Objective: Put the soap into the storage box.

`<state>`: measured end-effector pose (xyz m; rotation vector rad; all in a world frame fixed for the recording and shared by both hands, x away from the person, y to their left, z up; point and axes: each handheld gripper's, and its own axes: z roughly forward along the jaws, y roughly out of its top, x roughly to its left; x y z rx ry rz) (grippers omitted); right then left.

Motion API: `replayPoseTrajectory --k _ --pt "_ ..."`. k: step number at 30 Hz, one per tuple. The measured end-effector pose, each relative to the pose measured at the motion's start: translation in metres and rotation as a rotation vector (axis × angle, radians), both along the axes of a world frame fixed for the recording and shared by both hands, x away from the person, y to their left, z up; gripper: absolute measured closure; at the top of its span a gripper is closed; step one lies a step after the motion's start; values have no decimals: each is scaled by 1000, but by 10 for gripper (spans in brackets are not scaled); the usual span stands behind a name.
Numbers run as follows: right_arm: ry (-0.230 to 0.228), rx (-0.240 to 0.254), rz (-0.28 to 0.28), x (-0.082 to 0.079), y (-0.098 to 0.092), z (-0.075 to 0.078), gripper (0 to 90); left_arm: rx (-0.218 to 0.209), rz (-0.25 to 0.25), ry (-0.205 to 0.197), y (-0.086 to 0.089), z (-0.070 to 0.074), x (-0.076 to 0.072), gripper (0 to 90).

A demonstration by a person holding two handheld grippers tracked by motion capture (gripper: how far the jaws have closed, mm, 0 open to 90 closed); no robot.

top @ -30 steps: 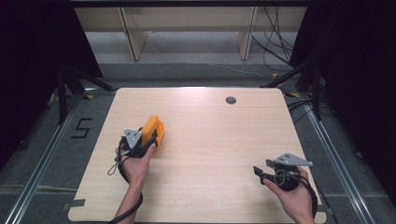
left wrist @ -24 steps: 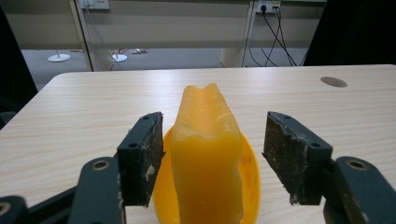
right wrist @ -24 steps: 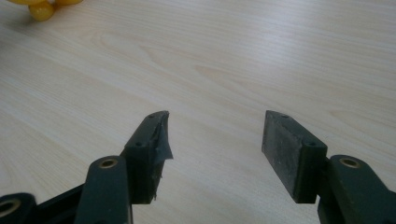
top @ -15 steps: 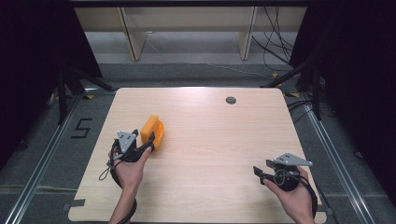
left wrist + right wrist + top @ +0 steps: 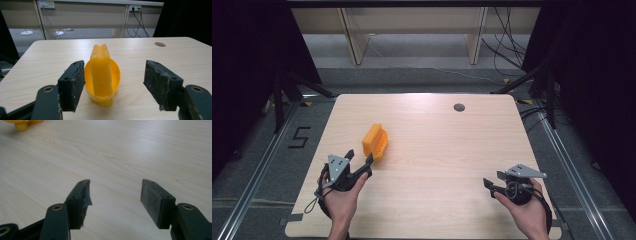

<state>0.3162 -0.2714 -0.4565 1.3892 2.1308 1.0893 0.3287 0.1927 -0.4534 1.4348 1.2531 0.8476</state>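
Note:
An orange plastic cup-like object [image 5: 375, 141] lies on its side on the left half of the wooden table [image 5: 447, 150]. In the left gripper view the orange object [image 5: 102, 75] shows its round rim and a flat orange strip across it. My left gripper [image 5: 360, 158] sits just short of it, open, with nothing between its pads [image 5: 72, 85]. My right gripper [image 5: 486, 184] rests near the table's front right, open and empty, its fingertips [image 5: 81, 195] pointing over bare wood. A yellow-orange piece [image 5: 21, 123] of the object shows at the top left of the right gripper view.
A small dark round hole [image 5: 459, 107] sits in the table near its far edge. Beyond the table stand pale shelf legs [image 5: 354, 40] and cables [image 5: 507, 45] on a grey floor. Dark curtains hang on both sides.
My left gripper let go of the orange object and pulled back toward the person. The object now lies free on the table. The right gripper stayed put.

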Motion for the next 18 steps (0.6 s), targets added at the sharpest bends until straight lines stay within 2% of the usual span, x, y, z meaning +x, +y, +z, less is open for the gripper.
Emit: replayPoseTrajectory --k 2,4,7,8,12,16,18 --pt "-14 3 0 1 0 -1 413 -17 -1 -5 3 -3 -14 322" --pt "-15 3 1 1 0 -1 413 -15 3 -6 3 -4 -19 319" --pt "1 1 2 0 0 0 413 -31 -6 -8 7 -14 -31 315" --pt "-2 -4 19 2 -2 -1 413 -31 -3 11 9 -18 -37 313" --pt "-1 -4 19 1 -1 0 413 -38 4 34 14 -22 -42 313" --pt "15 4 0 0 1 0 412 -50 7 24 13 -21 -42 309" --pt "19 9 -1 -1 1 0 412 -43 -1 36 12 -21 -42 309"
